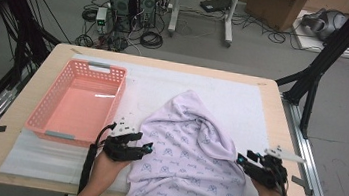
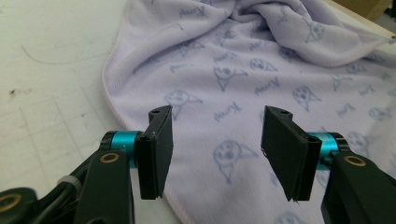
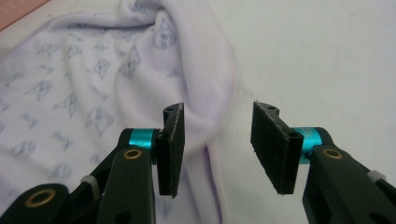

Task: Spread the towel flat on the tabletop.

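A lilac towel (image 1: 191,150) printed with small grey figures lies rumpled on the white mat (image 1: 242,101), its near edge hanging over the table's front. My left gripper (image 1: 144,147) sits at the towel's left edge, open; in the left gripper view the towel (image 2: 243,70) spreads under and beyond the open left gripper (image 2: 217,140), and nothing is pinched. My right gripper (image 1: 243,159) is at the towel's right edge, open. In the right gripper view a thick fold of the towel (image 3: 196,93) runs up past the open right gripper (image 3: 217,140), and the pads do not press on it.
A pink perforated basket (image 1: 118,96) stands on the left half of the table with nothing inside. Bare mat lies behind and to the right of the towel. The wooden table edge (image 1: 285,142) runs close beside the right hand. Cables and computers sit on the floor beyond.
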The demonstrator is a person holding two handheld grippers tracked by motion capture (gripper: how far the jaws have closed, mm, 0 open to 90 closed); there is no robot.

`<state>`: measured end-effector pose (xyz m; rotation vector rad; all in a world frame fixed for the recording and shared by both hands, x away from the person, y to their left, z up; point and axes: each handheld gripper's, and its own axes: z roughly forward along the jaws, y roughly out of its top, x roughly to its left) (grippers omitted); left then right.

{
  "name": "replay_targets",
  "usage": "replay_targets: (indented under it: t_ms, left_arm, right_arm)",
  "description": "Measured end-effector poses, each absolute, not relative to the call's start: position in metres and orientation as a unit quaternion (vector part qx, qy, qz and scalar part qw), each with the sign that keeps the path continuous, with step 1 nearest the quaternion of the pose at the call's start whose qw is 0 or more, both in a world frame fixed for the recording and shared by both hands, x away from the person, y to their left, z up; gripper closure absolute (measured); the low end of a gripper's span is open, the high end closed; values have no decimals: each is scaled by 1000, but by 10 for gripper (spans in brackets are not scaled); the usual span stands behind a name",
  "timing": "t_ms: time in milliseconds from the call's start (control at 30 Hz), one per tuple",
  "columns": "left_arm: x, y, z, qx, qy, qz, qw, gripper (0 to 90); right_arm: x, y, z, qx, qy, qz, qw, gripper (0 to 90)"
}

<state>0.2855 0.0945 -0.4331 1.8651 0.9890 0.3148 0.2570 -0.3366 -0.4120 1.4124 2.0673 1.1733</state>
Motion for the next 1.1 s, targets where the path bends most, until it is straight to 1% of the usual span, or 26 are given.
replay_targets:
  t_ms: [67,167,200,233,300,333,400,567,700,900,967,1000,1033,1100]
  left_arm:
    - [294,91,-431,766,409,131,479,435]
    - [300,88,-426,760,412,142,482,433]
    - [301,87,-423,758,414,143,483,433]
    - [302,87,-421,757,413,144,484,433]
    - [304,86,-418,753,417,146,488,433]
    - [305,85,-417,751,419,146,490,433]
    - [307,84,-415,750,423,147,487,433]
    - [313,80,-412,744,427,142,493,430]
    - [327,77,-409,747,428,142,489,422]
    - [351,71,-412,743,444,140,481,418]
    - [356,69,-412,734,450,139,489,417]
    - [359,69,-413,725,458,134,497,418]
    - [362,68,-414,722,462,127,498,418]
    - [369,65,-415,723,466,127,493,418]
  right_arm:
    - [277,-327,-412,497,744,410,177,534]
    - [302,-313,-422,497,768,372,157,530]
    - [307,-310,-426,500,772,361,156,547]
    - [309,-309,-430,505,771,356,155,601]
    - [310,-310,-436,511,767,357,150,764]
    - [311,-310,-436,508,771,357,144,816]
    - [311,-310,-433,495,780,346,165,843]
    - [313,-321,-420,499,760,334,249,841]
    - [328,-336,-417,518,740,327,277,840]
    - [353,-356,-413,548,714,313,304,841]
    - [359,-363,-413,563,703,300,313,835]
    - [362,-366,-413,569,703,296,308,824]
    - [364,-368,-414,572,701,298,304,787]
    - [364,-372,-414,579,687,331,290,679]
